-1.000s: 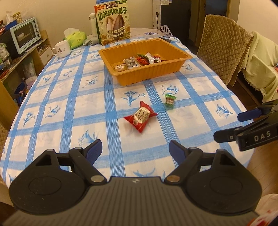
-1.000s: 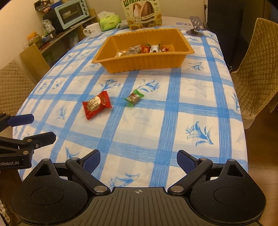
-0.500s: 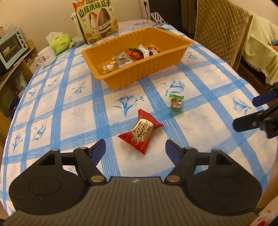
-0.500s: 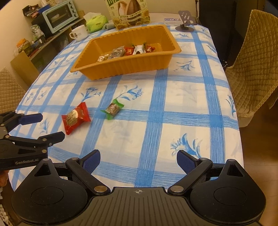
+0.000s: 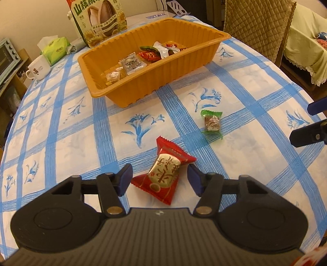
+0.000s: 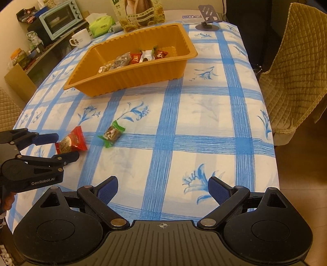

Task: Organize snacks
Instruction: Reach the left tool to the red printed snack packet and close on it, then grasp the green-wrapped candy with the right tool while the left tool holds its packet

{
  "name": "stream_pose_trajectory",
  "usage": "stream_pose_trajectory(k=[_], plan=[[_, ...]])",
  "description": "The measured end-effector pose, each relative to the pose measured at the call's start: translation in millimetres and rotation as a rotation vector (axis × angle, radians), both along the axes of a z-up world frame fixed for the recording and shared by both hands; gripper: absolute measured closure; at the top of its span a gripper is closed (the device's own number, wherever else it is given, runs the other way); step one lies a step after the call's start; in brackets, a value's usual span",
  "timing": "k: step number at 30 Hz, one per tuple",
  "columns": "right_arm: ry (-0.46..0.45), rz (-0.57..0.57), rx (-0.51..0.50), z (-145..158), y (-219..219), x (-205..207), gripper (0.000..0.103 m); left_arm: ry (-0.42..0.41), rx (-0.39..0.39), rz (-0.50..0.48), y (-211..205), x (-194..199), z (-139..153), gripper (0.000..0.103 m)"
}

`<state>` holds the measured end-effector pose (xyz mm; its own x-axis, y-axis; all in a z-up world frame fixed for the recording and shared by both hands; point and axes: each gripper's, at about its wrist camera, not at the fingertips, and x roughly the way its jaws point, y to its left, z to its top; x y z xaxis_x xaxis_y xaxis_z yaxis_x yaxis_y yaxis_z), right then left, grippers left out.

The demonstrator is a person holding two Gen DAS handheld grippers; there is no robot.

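A red snack packet (image 5: 163, 174) with a gold label lies on the blue-checked tablecloth. My left gripper (image 5: 159, 178) straddles it, jaws closing, and a gap shows between each pad and the wrapper. The right wrist view shows the red snack packet (image 6: 70, 142) between the left gripper's fingers (image 6: 61, 147). A small green-wrapped candy (image 5: 211, 123) (image 6: 112, 134) lies to its right. Beyond them stands an orange tray (image 5: 173, 69) (image 6: 130, 76) holding several wrapped snacks. My right gripper (image 6: 162, 189) is open above bare cloth near the table's front edge.
Behind the tray stand a sunflower-seed bag (image 5: 100, 20), a green tissue pack (image 5: 54, 49) and a white mug (image 5: 38, 68). A toaster oven (image 6: 59, 19) sits on a shelf to the left. Quilted chairs (image 6: 294, 67) flank the table on the right.
My left gripper came forward and down over the red packet, and its jaws narrowed around it. My right gripper drifted closer to the table, still wide.
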<state>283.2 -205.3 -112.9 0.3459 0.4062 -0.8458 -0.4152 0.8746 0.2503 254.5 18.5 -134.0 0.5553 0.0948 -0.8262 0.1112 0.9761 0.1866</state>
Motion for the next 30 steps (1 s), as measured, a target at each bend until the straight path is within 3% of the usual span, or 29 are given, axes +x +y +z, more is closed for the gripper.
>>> stream_pose_trajectory(k=[4, 6, 8, 18, 23, 27, 30], plan=[[0.002, 0.002, 0.002, -1, 1, 6, 0.009, 0.012, -0.017, 0.002, 1, 5, -1, 0.058], [0.002, 0.006, 0.005, -2, 2, 9, 0.009, 0.019, -0.026, 0.008, 2, 6, -2, 0.071], [-0.002, 0.013, 0.008, -1, 5, 12, 0.009, 0.023, -0.046, 0.020, 5, 6, -2, 0.077], [-0.035, 0.105, 0.071, -2, 37, 23, 0.009, 0.000, -0.125, 0.183, 37, -11, 16, 0.079], [-0.027, 0.155, 0.129, -9, 60, 30, 0.026, -0.019, -0.136, 0.281, 61, -26, 27, 0.079], [-0.002, 0.141, 0.167, -16, 73, 40, 0.046, -0.030, -0.132, 0.350, 78, -40, 33, 0.079], [0.006, 0.107, 0.173, -21, 79, 47, 0.052, -0.031, -0.129, 0.393, 86, -50, 35, 0.079]])
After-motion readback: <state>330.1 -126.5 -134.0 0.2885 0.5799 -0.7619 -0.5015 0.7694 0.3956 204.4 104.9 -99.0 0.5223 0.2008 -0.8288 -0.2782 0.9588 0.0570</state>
